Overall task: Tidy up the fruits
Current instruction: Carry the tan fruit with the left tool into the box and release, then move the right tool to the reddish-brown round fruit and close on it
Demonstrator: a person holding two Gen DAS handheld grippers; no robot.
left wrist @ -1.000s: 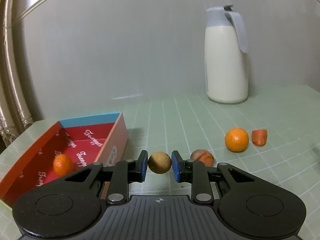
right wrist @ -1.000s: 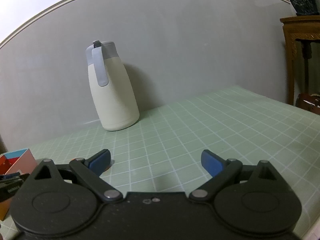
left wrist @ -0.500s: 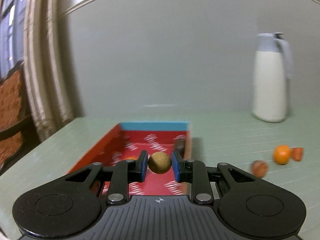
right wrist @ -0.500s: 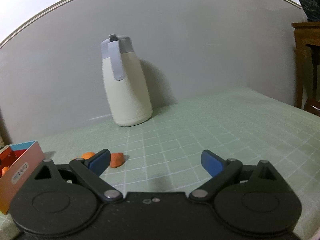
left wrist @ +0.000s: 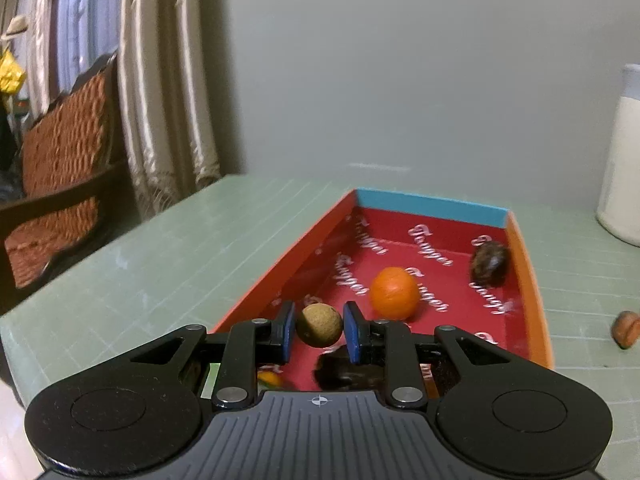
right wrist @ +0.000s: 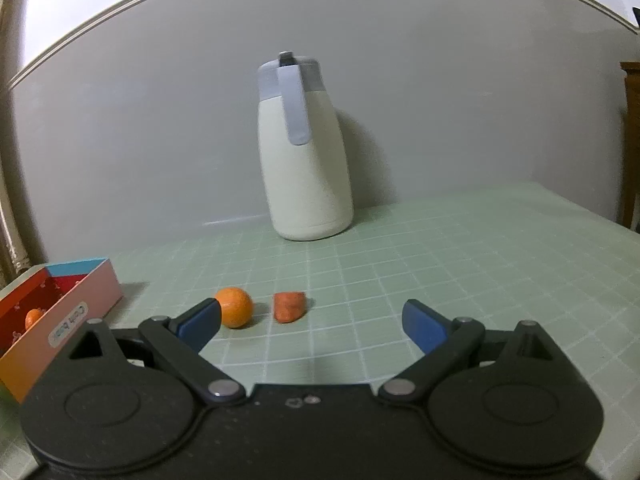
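Observation:
My left gripper (left wrist: pixel 319 329) is shut on a small round tan fruit (left wrist: pixel 319 325) and holds it above the near end of the red box (left wrist: pixel 528 264). In the box lie an orange (left wrist: pixel 393 293), a dark brown fruit (left wrist: pixel 489 261) and a dark fruit (left wrist: pixel 344 370) partly hidden under my fingers. A brown fruit (left wrist: pixel 626 329) lies on the mat right of the box. My right gripper (right wrist: pixel 312 322) is open and empty above the mat. Ahead of it lie an orange (right wrist: pixel 235 307) and an orange-red piece (right wrist: pixel 290 306). The box (right wrist: pixel 76 308) shows at its left.
A white jug with a grey lid (right wrist: pixel 306 160) stands at the back by the wall, also at the right edge of the left wrist view (left wrist: pixel 622 168). The green grid mat (right wrist: pixel 480 264) covers the table. Curtains and a chair (left wrist: pixel 60 168) stand beyond the table's left edge.
My left gripper has swung left with the tan fruit, from over the mat to over the box. My right gripper has turned left, bringing the orange and the orange-red piece into view.

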